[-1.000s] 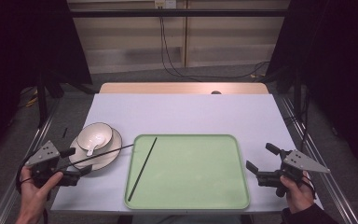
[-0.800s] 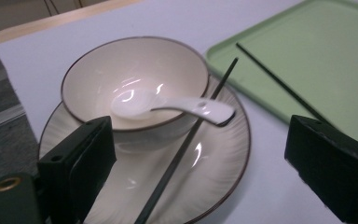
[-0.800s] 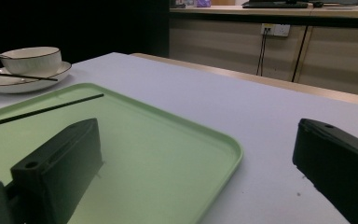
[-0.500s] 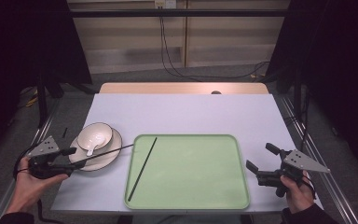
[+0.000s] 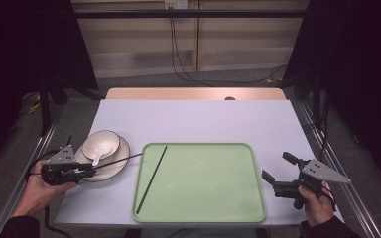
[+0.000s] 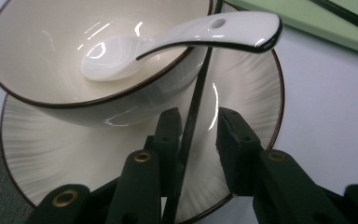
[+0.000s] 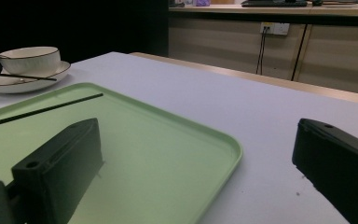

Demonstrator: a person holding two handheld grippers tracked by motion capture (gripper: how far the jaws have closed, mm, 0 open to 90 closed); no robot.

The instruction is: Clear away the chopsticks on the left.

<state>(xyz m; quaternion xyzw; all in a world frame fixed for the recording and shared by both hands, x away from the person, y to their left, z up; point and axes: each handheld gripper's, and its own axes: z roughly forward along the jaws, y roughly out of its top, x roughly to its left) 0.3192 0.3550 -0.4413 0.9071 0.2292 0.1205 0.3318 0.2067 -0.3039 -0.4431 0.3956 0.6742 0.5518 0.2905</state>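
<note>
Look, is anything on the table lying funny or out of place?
Yes: the two chopsticks are split up. One chopstick lies slanted across the green tray, the other chopstick lies across the plate under the spoon, between the left tongs.

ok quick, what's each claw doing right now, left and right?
Left claw: has just been closing around the black chopstick on the plate, not yet clamped.
Right claw: open, holding nothing.

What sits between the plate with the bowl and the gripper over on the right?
In the high view, the green tray lies between them, with one black chopstick on it.
</note>
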